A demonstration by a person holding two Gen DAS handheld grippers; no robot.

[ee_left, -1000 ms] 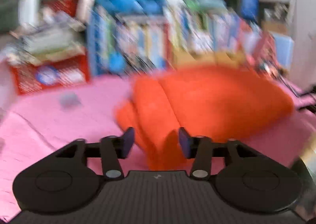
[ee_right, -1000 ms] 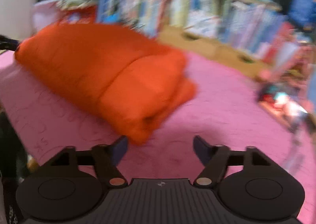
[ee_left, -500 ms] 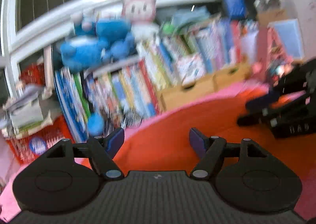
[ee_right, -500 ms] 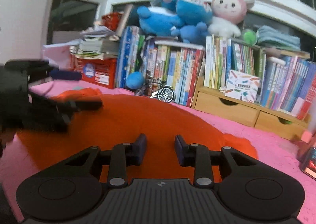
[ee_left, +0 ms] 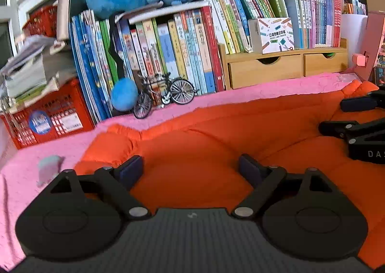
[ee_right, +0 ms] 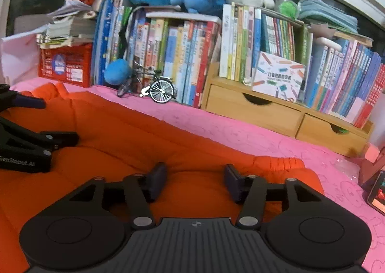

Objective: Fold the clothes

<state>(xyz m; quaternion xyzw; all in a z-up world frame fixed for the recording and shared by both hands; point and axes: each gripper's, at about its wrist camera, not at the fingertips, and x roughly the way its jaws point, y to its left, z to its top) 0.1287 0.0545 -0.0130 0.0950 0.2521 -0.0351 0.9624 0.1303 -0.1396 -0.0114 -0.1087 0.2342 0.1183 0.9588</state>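
Orange garment [ee_left: 192, 143] lies spread on the pink cloth [ee_left: 264, 87], puffy, its far edge running along in front of the books [ee_left: 168, 46].

Left gripper [ee_left: 191, 168] hangs low over the garment's left part; jaws have just been opening and stand wide apart, nothing pinched between the pads, orange fabric visible beneath the gap. Released.

Right gripper [ee_right: 193, 178] is over the garment's right end, near the bunched cuff or hem [ee_right: 279, 162]. Its jaws have just been opening again and stand moderately apart; fabric lies under and between them, but the pads do not press on it. Released.

The two grippers sit side by side, each showing at the edge of the other's view.

Toy bicycle [ee_right: 154, 87] stands on the cloth behind the garment, apart from it. Wooden drawers [ee_right: 252, 109] behind, to the right.
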